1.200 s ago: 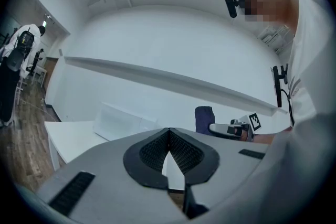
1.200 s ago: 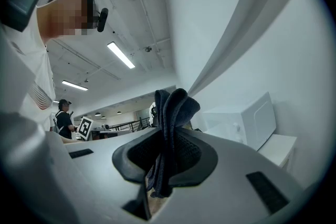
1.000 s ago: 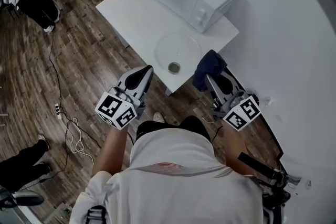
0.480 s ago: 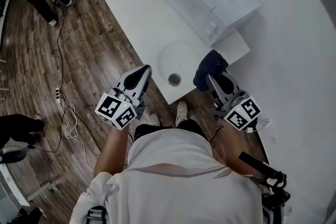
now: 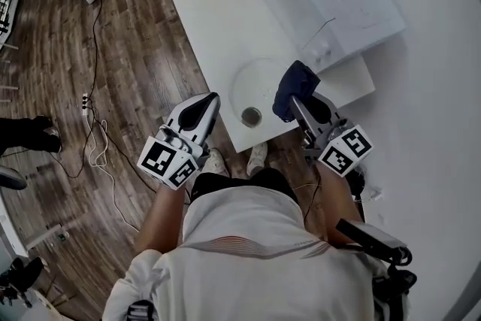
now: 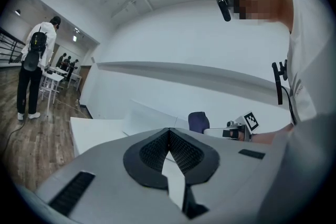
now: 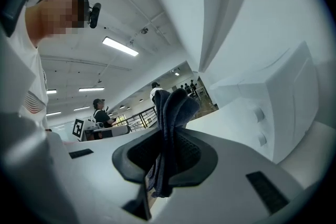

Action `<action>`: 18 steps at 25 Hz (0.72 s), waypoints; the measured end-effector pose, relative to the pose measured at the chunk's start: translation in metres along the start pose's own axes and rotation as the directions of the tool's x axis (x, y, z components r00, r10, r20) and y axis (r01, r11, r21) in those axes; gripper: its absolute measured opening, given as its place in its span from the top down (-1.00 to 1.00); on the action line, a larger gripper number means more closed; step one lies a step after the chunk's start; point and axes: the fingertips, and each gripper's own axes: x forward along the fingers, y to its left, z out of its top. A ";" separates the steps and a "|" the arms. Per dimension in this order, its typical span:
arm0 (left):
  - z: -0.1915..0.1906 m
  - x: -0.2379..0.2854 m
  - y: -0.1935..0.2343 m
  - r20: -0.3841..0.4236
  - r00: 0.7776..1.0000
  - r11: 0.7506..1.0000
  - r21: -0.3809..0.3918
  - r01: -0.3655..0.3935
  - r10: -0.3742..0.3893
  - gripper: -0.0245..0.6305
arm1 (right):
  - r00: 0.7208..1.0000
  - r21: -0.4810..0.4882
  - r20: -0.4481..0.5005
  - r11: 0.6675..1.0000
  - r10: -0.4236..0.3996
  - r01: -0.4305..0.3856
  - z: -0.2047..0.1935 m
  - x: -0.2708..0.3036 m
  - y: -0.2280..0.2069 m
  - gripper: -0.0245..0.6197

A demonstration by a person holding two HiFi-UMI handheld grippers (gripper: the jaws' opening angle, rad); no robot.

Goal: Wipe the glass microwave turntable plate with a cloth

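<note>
Navy cloth (image 5: 293, 83) pinched in right gripper (image 5: 301, 105) beside glass plate (image 5: 252, 83), left gripper (image 5: 211, 101) closed, empty.

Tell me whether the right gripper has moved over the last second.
Yes. The right gripper, shut on the dark blue cloth, has closed in on the glass turntable plate; the cloth now reaches its right rim.

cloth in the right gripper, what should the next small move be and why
Probably lower the right gripper so the cloth presses onto the glass plate. Its jaws are shut on the dark cloth, which sits by the plate's right edge and does not seem to touch it yet. The left gripper is shut and empty, away from the plate.
</note>
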 end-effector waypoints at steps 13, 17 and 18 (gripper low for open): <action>-0.029 -0.021 0.047 -0.004 0.997 0.997 -0.027 -0.075 0.075 0.89 | 0.958 0.138 -0.272 0.989 0.095 -0.059 -0.108 0.113 -0.019 0.74; -0.044 -0.033 0.059 -0.018 0.993 0.992 -0.056 -0.115 0.114 0.89 | 0.910 0.180 -0.398 0.982 0.119 -0.049 -0.154 0.147 -0.024 0.74; -0.047 -0.036 0.061 -0.021 0.992 0.990 -0.064 -0.123 0.121 0.89 | 0.897 0.188 -0.426 0.981 0.120 -0.042 -0.163 0.153 -0.026 0.74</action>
